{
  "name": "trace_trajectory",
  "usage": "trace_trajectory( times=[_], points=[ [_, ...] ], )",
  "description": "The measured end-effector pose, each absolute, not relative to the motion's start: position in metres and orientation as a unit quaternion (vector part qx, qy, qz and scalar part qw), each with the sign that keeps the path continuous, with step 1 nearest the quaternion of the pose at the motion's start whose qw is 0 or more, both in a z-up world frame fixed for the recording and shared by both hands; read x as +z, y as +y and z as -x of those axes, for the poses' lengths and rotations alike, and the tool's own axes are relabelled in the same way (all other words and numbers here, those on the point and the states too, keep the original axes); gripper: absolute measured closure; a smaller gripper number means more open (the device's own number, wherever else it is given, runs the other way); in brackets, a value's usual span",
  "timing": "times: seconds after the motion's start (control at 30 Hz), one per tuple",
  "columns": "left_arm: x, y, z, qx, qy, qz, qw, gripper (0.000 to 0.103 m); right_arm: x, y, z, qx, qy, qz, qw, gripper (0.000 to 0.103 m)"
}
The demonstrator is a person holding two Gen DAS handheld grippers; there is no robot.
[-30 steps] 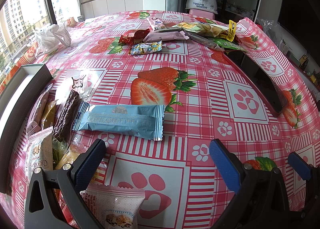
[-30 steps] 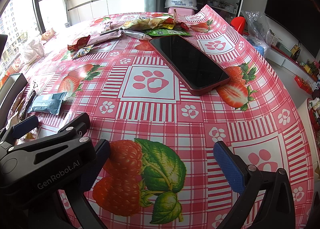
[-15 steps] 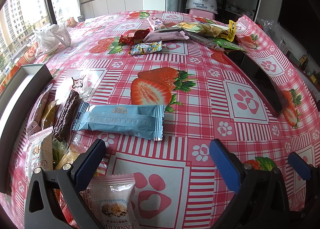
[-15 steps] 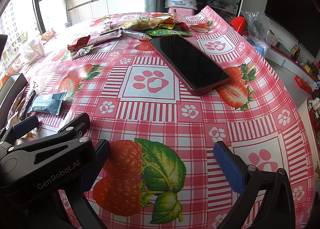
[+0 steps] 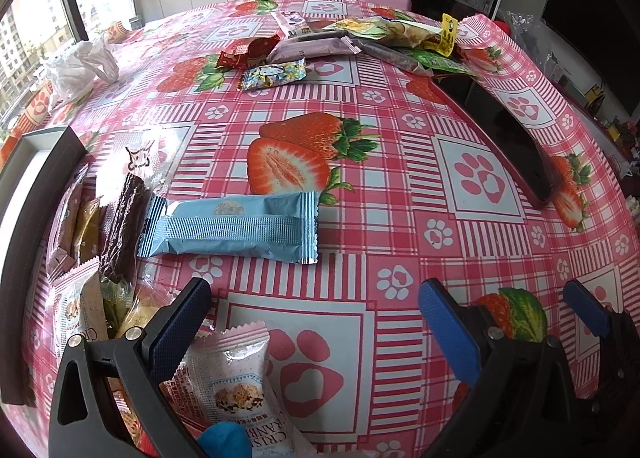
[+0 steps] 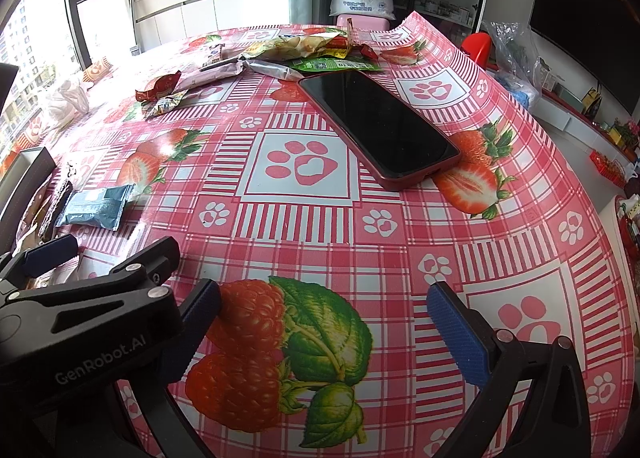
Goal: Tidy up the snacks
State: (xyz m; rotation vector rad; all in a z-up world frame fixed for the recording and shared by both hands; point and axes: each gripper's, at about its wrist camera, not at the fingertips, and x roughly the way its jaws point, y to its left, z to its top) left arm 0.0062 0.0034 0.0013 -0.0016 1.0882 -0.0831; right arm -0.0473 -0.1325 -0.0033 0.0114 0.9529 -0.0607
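Both sets of jaws wide apart, holding nothing: left gripper (image 5: 316, 322) over a white cranberry crisp packet (image 5: 236, 386), right gripper (image 6: 324, 322) over the red-checked bench (image 6: 320, 225).

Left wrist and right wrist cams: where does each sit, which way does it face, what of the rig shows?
Left wrist: on the left gripper, low over the tablecloth, facing the blue snack bar; own open fingers show, right gripper's finger at right.
Right wrist: on the right gripper, facing the phone; own open fingers show, left gripper at lower left.
Shared: snack bar, phone, far snack pile.
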Motion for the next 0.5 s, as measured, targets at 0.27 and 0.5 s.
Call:
trace_trajectory(
  times=[0.27,0.5],
  points=[
    [0.019,0.014,0.007,-0.057,0.536,0.015,0.842,0.0,-0.003,-0.133,0.047,-0.029,0.459,-0.006,0.888,0.0],
    [0.076,0.063,0.085,-0.023,0.461,-0.021,0.887,0.0,-0.003,-0.133,0.048,-0.029,0.459,-0.006,0.888,0.0]
  ],
)
